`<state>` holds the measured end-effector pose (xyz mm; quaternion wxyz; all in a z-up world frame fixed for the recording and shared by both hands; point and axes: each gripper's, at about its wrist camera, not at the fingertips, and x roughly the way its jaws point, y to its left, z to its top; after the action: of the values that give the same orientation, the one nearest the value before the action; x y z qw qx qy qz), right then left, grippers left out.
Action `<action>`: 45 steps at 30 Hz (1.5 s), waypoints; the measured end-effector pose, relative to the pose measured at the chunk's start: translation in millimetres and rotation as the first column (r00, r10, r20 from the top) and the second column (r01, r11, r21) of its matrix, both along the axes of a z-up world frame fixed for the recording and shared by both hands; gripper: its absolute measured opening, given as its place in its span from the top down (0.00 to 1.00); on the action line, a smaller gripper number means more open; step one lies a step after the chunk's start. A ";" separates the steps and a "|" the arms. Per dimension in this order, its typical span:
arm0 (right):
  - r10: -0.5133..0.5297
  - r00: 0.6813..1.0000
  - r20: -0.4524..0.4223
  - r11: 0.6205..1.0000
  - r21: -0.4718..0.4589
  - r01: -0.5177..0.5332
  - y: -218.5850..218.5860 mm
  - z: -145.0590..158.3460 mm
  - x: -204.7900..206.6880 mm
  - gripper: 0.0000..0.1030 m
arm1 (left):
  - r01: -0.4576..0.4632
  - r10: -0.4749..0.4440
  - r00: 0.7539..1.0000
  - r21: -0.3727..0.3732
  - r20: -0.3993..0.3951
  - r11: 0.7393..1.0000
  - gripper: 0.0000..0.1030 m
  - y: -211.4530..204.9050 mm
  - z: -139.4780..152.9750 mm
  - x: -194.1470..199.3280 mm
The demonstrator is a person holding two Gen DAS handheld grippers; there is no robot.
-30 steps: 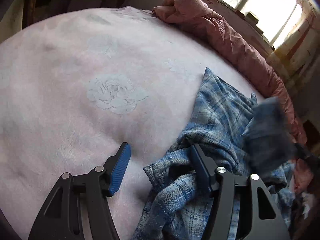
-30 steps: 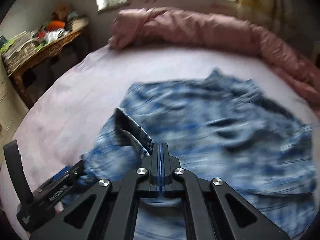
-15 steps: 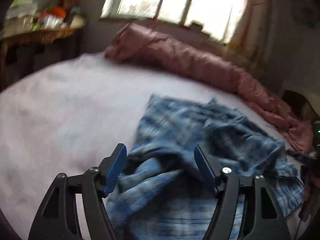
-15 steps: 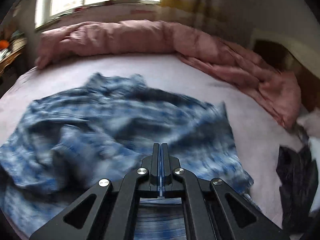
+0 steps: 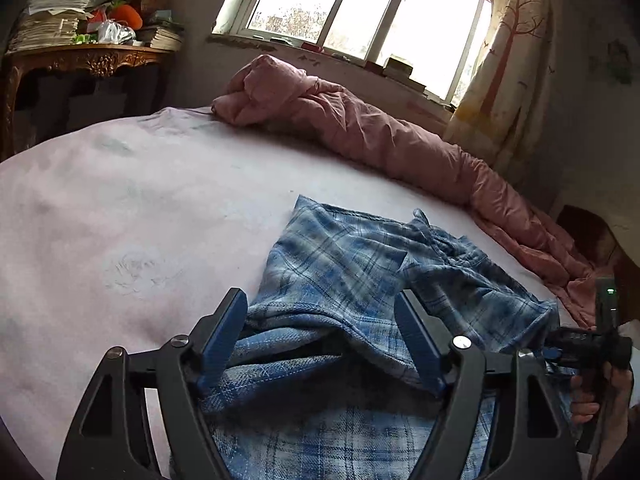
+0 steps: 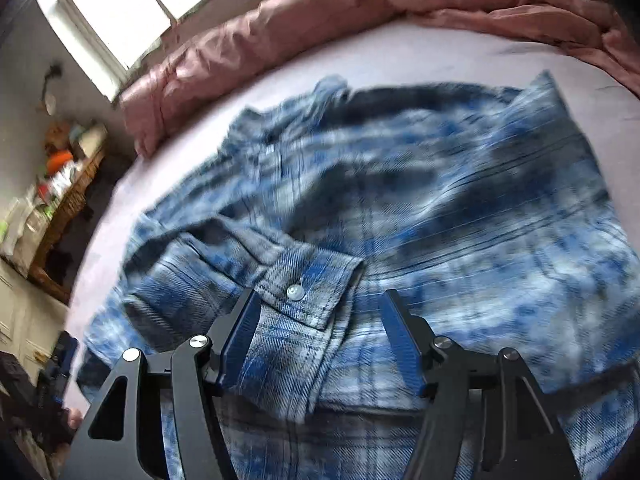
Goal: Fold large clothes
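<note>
On the pink bed sheet (image 5: 120, 200), toward the side nearer the cameras, lies the blue plaid shirt (image 5: 360, 264), rumpled and partly doubled over itself. No brand, label or lettering can be read anywhere on it; the only small detail that shows is a pale snap button (image 6: 295, 292) on the sleeve cuff (image 6: 304, 300), which lies on top of the shirt's body.

The left gripper (image 5: 322, 342) hovers low over the shirt's near-left part, its blue-padded fingers (image 5: 224, 338) spread wide with bunched folds of the cloth lying between them; whether the pads touch the fabric cannot be told. The right gripper (image 6: 320, 338) is likewise spread apart above the shirt, with the cuff lying between its fingers, nearer the left one. In the left wrist view the person's right hand (image 5: 600, 388) shows at the shirt's right edge, wrapped around the black handle of its tool.

Left of the shirt and beyond its far hem, the sheet lies bare and wide up to a rolled pink quilt (image 5: 360, 132), which runs along the far side of the bed and curves down past the shirt's right side. A carved wooden table (image 5: 88, 60) piled with papers stands off the bed, far left of the shirt, and a window (image 5: 360, 12) is behind the quilt.
</note>
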<state>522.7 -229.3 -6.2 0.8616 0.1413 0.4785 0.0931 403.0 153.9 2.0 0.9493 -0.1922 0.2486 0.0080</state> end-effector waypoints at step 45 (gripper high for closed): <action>-0.051 0.939 0.341 0.949 -0.276 0.152 -21.9 63.2 -82.3 0.16 | 0.093 -0.109 0.991 0.189 0.079 0.978 0.10 -55.6 30.9 -20.7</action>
<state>440.4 -251.2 57.0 0.9444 0.0169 0.3284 -0.0029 382.3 98.3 32.9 0.9724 -0.0908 0.2136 -0.0258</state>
